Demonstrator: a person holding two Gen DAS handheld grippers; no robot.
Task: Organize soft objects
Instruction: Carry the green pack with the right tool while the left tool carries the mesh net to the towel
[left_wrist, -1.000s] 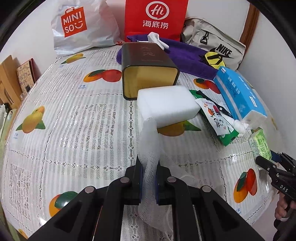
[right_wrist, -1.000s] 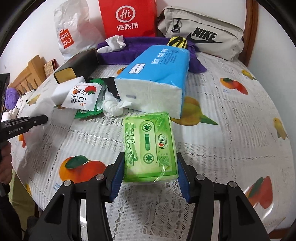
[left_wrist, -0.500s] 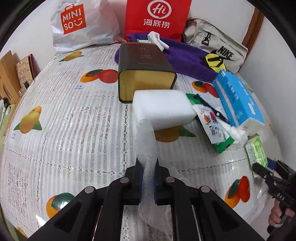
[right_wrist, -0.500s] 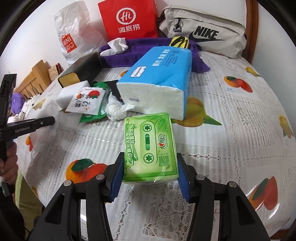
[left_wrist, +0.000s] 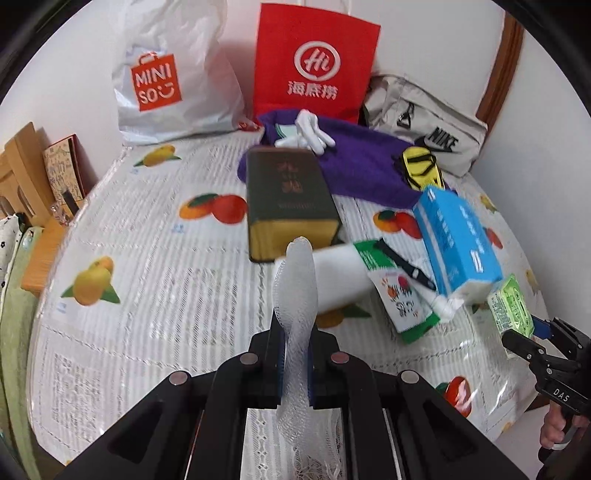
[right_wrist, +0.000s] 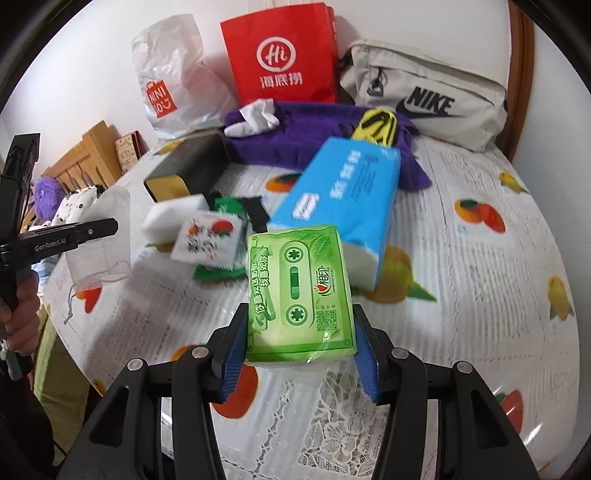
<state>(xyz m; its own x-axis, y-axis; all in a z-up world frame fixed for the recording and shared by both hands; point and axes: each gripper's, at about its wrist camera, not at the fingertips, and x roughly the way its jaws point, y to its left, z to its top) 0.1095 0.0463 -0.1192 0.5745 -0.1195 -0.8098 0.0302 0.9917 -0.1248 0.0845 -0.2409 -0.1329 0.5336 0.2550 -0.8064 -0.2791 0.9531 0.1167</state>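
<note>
While the worktop (left_wrist: 155, 280) spreads its fruit-printed lace cloth, a blue rectangular tissue pack (right_wrist: 343, 192) lies beside a dark tin (left_wrist: 288, 203); the right gripper (right_wrist: 300, 354) is clamped on a glossy green tissue packet (right_wrist: 299, 291) printed like a cassette, raised above the cloth; the left gripper (left_wrist: 295, 363) pinches a limp white mesh pouch (left_wrist: 297, 295), its top rising between the fingers.

Left gripper (left_wrist: 295, 354): jaws nearly closed, clamped on white mesh pouch (left_wrist: 297, 295), raised above table level. Right gripper (right_wrist: 301, 347): jaws spread wide, pressed against both sides of green tissue pack (right_wrist: 299, 295), held level, lifted, pointing forward.
</note>
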